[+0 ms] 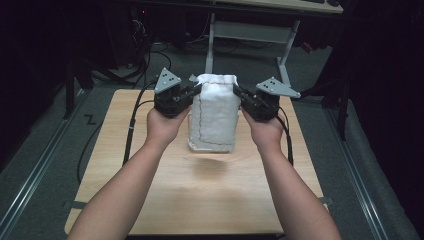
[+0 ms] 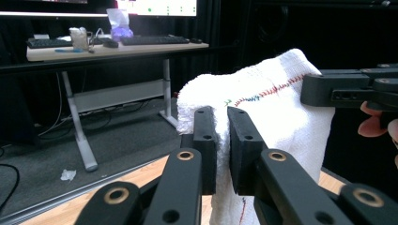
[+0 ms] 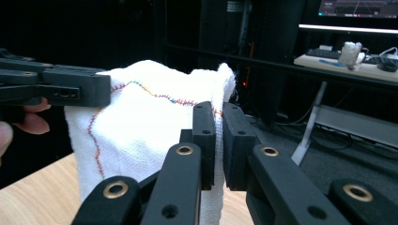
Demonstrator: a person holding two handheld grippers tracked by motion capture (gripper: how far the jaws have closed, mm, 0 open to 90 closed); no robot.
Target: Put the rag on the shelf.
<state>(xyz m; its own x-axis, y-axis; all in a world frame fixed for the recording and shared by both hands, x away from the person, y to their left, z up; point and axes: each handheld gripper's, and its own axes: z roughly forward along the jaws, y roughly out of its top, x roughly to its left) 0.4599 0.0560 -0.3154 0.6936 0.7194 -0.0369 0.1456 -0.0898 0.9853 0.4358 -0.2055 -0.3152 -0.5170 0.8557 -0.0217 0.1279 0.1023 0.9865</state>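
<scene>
Nearest the camera in the high view, two bare forearms are seen reaching forward over the wooden worktop (image 1: 165,200). Each hand is wrapped around a black tool: the left hand (image 1: 163,124) under the left tongs (image 1: 196,92), the right hand (image 1: 266,129) under the right tongs (image 1: 237,93).

Between them a white towel (image 1: 215,112) is held up, folded and hanging as a tall, narrow shape. Its upper left edge is pinched in the left tongs, its upper right edge in the right tongs. In the left gripper view the jaws are clamped on a fold of the cloth, with only a thin strip of white fabric between them; the right gripper view shows the same grip on the opposite edge. A line of red and multicoloured stitching runs along the cloth near its hem.

The lower end of the towel appears to hang just above the worktop, though contact cannot be ruled out.

Farther off, on dark floor, a white-legged desk (image 2: 117,49) carries keyboards.
</scene>
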